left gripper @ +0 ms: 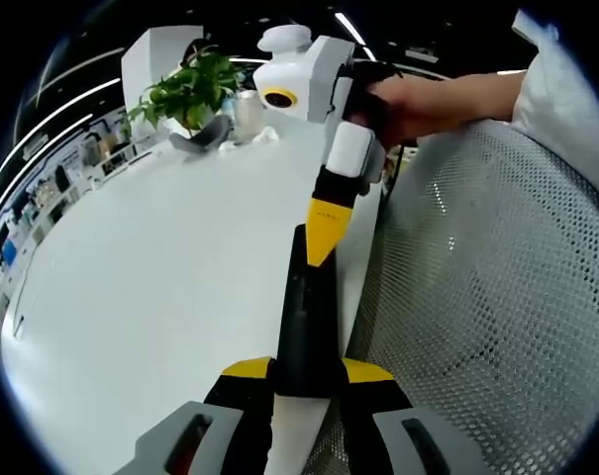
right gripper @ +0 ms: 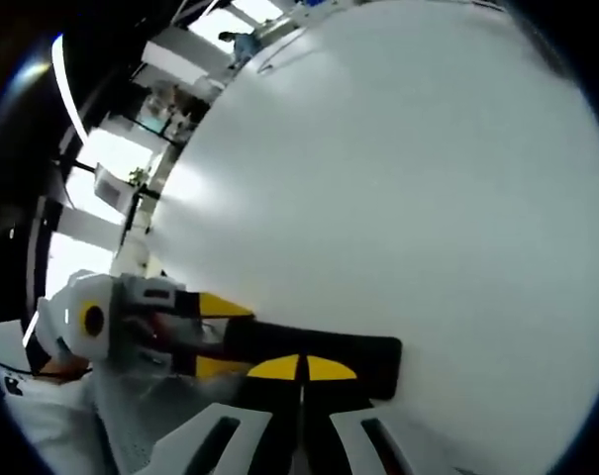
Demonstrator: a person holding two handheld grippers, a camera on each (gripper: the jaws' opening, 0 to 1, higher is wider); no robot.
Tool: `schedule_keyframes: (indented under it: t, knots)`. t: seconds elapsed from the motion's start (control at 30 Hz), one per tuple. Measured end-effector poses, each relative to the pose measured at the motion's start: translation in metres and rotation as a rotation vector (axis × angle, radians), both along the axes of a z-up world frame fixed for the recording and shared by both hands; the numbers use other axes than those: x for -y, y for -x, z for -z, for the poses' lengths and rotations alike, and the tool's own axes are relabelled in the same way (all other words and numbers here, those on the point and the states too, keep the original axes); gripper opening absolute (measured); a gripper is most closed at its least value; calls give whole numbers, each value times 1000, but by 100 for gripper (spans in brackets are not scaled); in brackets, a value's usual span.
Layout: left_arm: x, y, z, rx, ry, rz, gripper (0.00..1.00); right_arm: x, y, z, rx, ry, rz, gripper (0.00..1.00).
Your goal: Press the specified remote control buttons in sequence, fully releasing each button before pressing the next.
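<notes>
A long black remote control [left gripper: 305, 327] sticks out over the edge of the white table [left gripper: 160, 287]. My left gripper [left gripper: 307, 371] is shut on its near end, one yellow-tipped jaw on each side. My right gripper [left gripper: 325, 236], held by a person's hand [left gripper: 418, 99], comes down from above with its yellow tips together, touching the remote's far part. In the right gripper view, my right gripper [right gripper: 301, 368] is shut, its tips resting on the remote [right gripper: 358, 358]. The left gripper [right gripper: 218, 336] clamps the remote's left end there. The buttons are hidden.
A potted green plant [left gripper: 188, 89] and a few small white and grey objects [left gripper: 242, 114] stand at the table's far end. A grey mesh chair back [left gripper: 487, 307] lies right of the table edge. A white sleeve [left gripper: 566, 89] is at the upper right.
</notes>
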State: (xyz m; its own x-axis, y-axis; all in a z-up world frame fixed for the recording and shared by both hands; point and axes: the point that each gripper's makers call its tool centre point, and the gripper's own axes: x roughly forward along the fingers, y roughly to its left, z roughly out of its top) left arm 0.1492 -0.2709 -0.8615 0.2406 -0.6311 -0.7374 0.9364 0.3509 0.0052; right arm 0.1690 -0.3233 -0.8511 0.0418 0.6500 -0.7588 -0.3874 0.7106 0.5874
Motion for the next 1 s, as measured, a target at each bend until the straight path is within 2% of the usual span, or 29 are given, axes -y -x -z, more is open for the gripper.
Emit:
schedule_keyframes:
  t: [0.13,0.3,0.47,0.6,1.0]
  knots:
    - [0,0,0,0,0,1,25,0,-1,1,13,2,-8,0]
    - [0,0,0,1,0,2,25,1,-2,1,-23,-14,19,0]
    - [0,0,0,1,1,1,25,1,-1,0,-5,-8,0,0]
    - [0,0,0,0,1,1,25,1,-2,0,-41,-21,23,0]
    - [0,-1,0,0,0,-1,25,4,1,0,-47,7,16,0]
